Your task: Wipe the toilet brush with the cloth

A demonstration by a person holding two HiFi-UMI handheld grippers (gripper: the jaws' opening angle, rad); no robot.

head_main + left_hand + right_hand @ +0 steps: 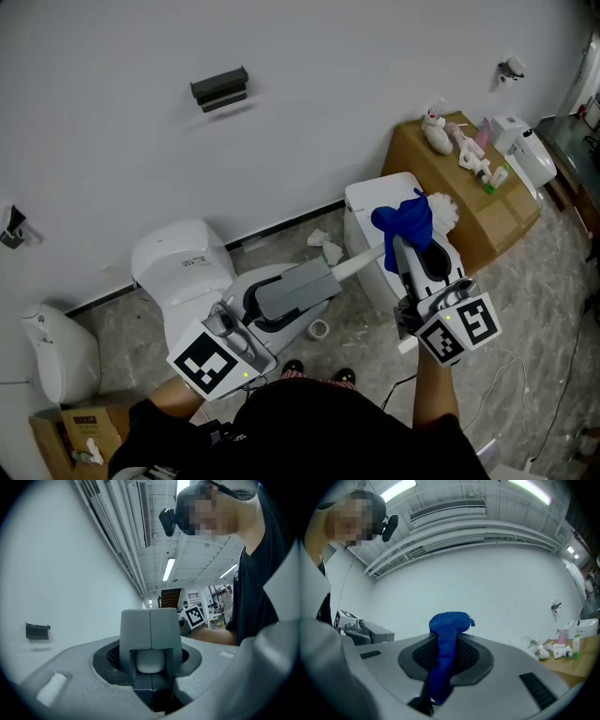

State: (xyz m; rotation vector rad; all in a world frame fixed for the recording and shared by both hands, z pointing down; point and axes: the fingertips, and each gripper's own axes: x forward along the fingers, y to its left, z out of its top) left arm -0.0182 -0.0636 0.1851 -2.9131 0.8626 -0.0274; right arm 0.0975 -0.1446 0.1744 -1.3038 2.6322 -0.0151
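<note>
cloth [403, 221] pinched in right gripper [409, 244] touches toilet brush [444, 214], itself clamped in left gripper [323, 278].

No word, brand or number can be read. Black-and-white square markers (patterns, not letters) are borne by the left cube [208, 364] at 7 o'clock and the right cube [459, 326] at 4 o'clock. Dark print is seen on the box [82, 427] at 8 o'clock, too small to be made out.
</note>
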